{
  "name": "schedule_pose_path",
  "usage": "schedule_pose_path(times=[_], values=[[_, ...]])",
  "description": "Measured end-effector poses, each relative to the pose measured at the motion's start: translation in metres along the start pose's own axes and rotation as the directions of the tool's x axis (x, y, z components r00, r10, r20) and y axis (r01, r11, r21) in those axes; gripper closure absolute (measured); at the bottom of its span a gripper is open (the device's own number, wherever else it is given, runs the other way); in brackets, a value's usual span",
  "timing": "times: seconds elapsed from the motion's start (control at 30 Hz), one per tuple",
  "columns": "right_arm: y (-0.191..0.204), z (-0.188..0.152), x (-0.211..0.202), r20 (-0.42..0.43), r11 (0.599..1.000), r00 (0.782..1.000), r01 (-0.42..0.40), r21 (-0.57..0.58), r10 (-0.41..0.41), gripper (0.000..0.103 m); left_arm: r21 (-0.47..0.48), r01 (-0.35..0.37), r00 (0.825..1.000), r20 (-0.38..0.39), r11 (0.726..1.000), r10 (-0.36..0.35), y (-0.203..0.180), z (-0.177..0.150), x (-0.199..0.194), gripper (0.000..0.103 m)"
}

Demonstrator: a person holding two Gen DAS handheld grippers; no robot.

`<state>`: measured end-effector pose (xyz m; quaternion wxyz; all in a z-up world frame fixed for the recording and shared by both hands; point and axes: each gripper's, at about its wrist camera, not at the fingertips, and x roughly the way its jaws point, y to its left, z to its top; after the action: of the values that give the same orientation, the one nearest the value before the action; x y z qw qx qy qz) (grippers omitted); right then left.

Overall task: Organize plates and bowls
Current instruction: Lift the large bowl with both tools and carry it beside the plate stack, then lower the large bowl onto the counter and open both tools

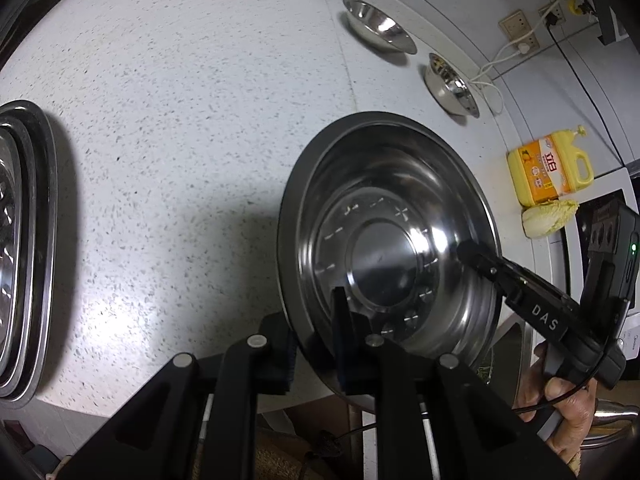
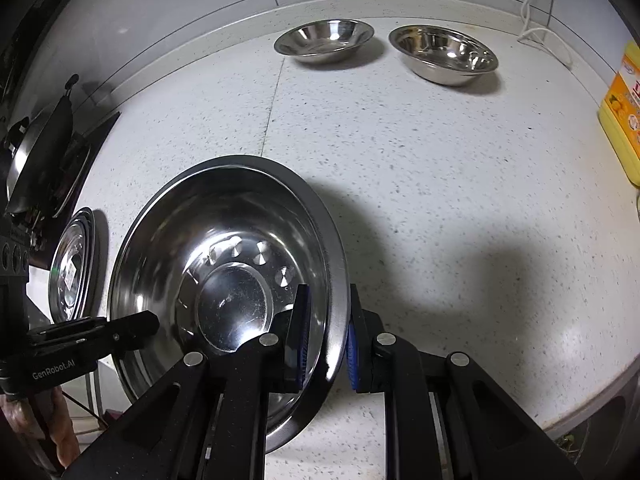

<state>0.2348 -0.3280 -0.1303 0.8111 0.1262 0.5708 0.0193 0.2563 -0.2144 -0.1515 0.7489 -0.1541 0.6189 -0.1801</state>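
Observation:
A large steel bowl (image 1: 384,240) (image 2: 224,264) hangs between both grippers, low over the speckled white counter (image 1: 180,128) near its front edge. My left gripper (image 1: 314,334) is shut on the bowl's near rim, one pad inside and one outside. On the opposite rim my right gripper (image 2: 326,334) is shut the same way, its blue pads (image 2: 302,332) pressing the steel. Each gripper shows in the other's view, the right gripper (image 1: 480,260) and the left gripper (image 2: 132,332). Two smaller steel bowls (image 2: 324,40) (image 2: 444,54) stand side by side at the back by the wall.
A stack of steel trays (image 1: 24,248) (image 2: 72,268) lies at the left. A yellow detergent jug (image 1: 548,168) and a piece of cabbage (image 1: 548,216) stand at the right. A stove with a dark pan (image 2: 44,160) is far left. White cables (image 2: 532,20) hang at the back wall.

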Motion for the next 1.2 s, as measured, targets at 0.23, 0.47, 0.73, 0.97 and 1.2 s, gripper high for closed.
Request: schedule_pose_path(times=[0.23,0.47,0.73,0.97,1.2], values=[[-0.009,-0.018,-0.014,0.014,0.999,1.000,0.002,0.033,-0.003,0.089,0.059,0.004,1.000,-0.008,0.998,-0.003,-0.012,-0.003,0.002,0.089],[-0.017,-0.031,-0.012,-0.002,0.997,1.000,0.000,0.072,0.000,0.088,0.092,0.002,1.000,-0.020,0.996,0.000,-0.016,-0.004,0.010,0.088],[-0.025,-0.031,-0.026,0.044,0.997,0.999,0.007,0.083,-0.011,0.083,0.112,-0.019,1.000,0.020,0.994,0.016,-0.013,0.004,-0.004,0.086],[-0.039,-0.028,-0.049,0.088,0.995,0.994,0.062,0.078,-0.069,0.062,0.095,-0.046,0.997,0.064,0.994,0.040,-0.003,0.024,-0.020,0.061],[-0.073,-0.017,-0.071,0.121,0.982,0.977,0.168,0.084,-0.178,0.061,0.097,-0.057,0.996,0.070,0.994,0.051,-0.004,0.059,-0.023,0.061]])
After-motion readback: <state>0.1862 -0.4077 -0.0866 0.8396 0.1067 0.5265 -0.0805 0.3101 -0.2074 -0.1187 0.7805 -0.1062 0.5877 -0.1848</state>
